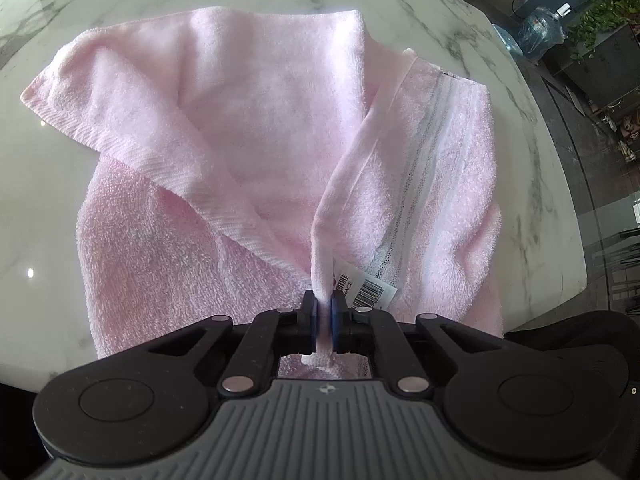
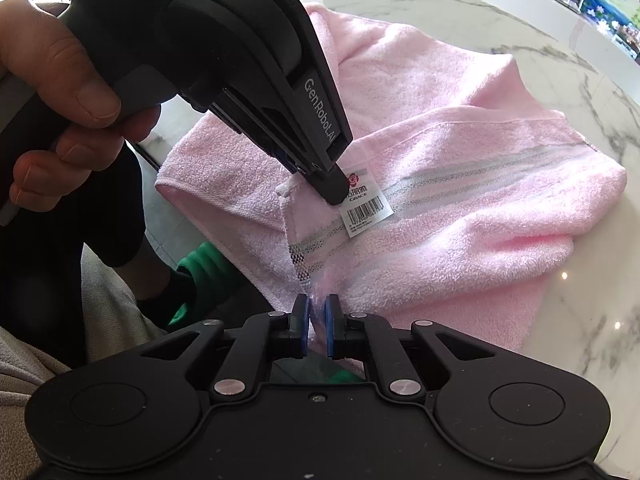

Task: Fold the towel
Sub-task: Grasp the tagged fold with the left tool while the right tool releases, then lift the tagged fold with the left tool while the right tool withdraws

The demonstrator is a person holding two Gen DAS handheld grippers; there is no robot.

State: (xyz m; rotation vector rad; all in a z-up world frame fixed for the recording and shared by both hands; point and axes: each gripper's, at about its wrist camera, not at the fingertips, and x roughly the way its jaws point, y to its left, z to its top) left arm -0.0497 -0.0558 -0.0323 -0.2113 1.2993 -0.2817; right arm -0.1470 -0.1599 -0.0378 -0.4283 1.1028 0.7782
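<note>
The pink towel lies rumpled and partly folded on the marble table, reaching its near edge. The left gripper pinches a towel corner beside the barcode label; the right gripper clamps another corner at the near edge.

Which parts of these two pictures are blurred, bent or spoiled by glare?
Left wrist view: the table edge curves from the fisheye lens, small light spots glare on it, and the towel looks soft in its middle. Right wrist view: the tag is sharp, while the hand at the border looks stretched.
</note>
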